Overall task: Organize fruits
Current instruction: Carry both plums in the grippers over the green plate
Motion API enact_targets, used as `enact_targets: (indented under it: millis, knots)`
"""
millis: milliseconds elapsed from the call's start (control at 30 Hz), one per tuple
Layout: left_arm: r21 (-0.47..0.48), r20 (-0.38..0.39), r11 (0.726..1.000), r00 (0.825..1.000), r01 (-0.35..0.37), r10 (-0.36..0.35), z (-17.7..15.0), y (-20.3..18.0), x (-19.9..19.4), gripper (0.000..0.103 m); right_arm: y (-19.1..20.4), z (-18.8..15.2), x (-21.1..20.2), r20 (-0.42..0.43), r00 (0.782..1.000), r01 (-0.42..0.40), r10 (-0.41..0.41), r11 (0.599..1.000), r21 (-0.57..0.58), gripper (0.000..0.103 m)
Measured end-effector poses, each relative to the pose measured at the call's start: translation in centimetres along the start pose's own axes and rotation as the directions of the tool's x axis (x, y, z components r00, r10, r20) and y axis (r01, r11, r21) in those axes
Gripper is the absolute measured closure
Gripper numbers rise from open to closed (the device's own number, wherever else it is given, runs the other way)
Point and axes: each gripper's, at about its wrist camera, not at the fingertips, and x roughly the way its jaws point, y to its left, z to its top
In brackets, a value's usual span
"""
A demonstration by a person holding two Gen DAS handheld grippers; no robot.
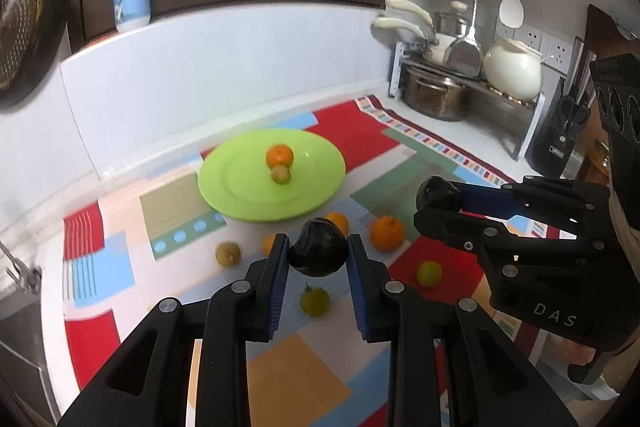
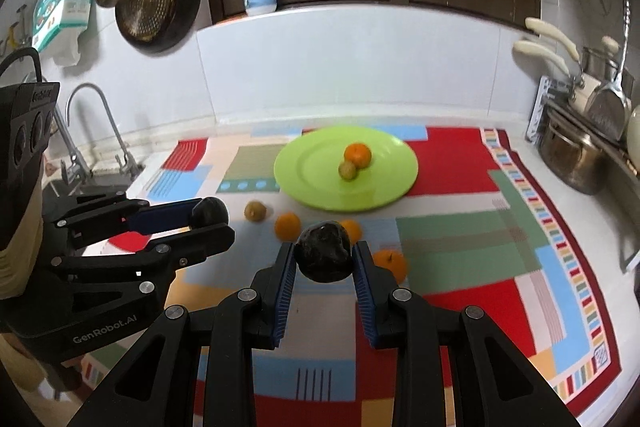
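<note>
Left gripper (image 1: 318, 253) first: its blue pads are clamped on a dark, wrinkled fruit (image 1: 318, 253), pinched right at the fingertips and held clear above the patterned mat (image 1: 304, 359). Same story on the other side, where the right gripper (image 2: 325, 259) squeezes a second dark fruit (image 2: 325, 257) between its pads, again at the very tips. From the left camera the right gripper sits off to the right with its dark load poking out at the front; from the right camera the left gripper (image 2: 210, 217) mirrors it on the left.

Below and just past the held fruit, loose pieces lie scattered on the mat: a green fruit (image 1: 315, 301) nearest, a yellow-green one (image 1: 429, 273) to its right, a brownish one (image 1: 228, 253) to the left, and an orange (image 1: 386, 233) close behind the fingertips.

Farther back sits the green plate (image 1: 240, 187), carrying an orange fruit (image 1: 279, 155) and a small greenish fruit (image 1: 281, 173), touching each other. Beyond, the white backsplash (image 1: 224, 67).
</note>
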Motion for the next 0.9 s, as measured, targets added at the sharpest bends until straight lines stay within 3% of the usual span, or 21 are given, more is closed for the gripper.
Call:
enact_targets:
  millis: [367, 900]
  knots:
    - [0.012, 0.049, 1.0, 0.999, -0.014, 0.014, 3.3, 1.0, 0.4, 0.074, -0.3, 3.5, 0.7, 0.033, 0.999, -0.013, 0.013, 1.0, 0.004, 0.073]
    - [0.026, 0.048, 0.999, 0.998, -0.038, 0.037, 7.6, 3.4, 3.2, 0.074, -1.7, 8.4, 4.3, 0.003, 1.0, -0.018, 0.018, 1.0, -0.019, 0.073]
